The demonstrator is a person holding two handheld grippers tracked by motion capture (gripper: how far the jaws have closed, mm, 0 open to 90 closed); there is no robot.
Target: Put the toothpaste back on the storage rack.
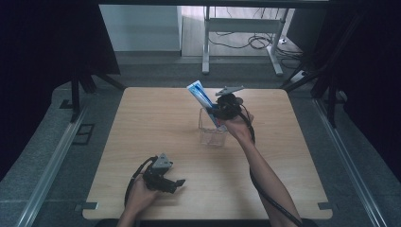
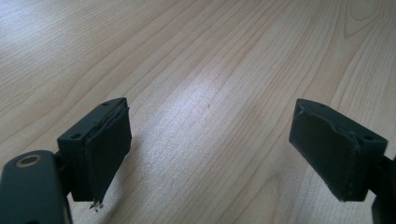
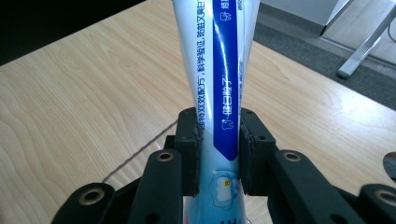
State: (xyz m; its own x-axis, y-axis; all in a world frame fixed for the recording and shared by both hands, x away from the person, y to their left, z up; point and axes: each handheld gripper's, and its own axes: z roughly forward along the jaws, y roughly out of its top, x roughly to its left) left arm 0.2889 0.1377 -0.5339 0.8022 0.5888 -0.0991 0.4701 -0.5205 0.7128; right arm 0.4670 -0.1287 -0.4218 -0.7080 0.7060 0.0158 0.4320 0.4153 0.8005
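Observation:
A white and blue toothpaste tube [image 1: 201,96] stands tilted in a clear plastic cup [image 1: 212,128] near the middle of the table, its flat end up and to the left. My right gripper [image 1: 218,110] is shut on the tube just above the cup's rim. In the right gripper view the tube [image 3: 220,79] runs up between the two black pads [image 3: 190,154], which press on its sides. My left gripper [image 1: 176,183] lies low near the table's front left, held by a hand. In the left gripper view its jaws [image 2: 210,154] stand wide apart over bare wood.
The wooden table [image 1: 156,118] has dark curtains at both sides. Beyond its far edge are a grey floor, a white desk frame [image 1: 246,33] and loose cables. A black cable trails along the right forearm.

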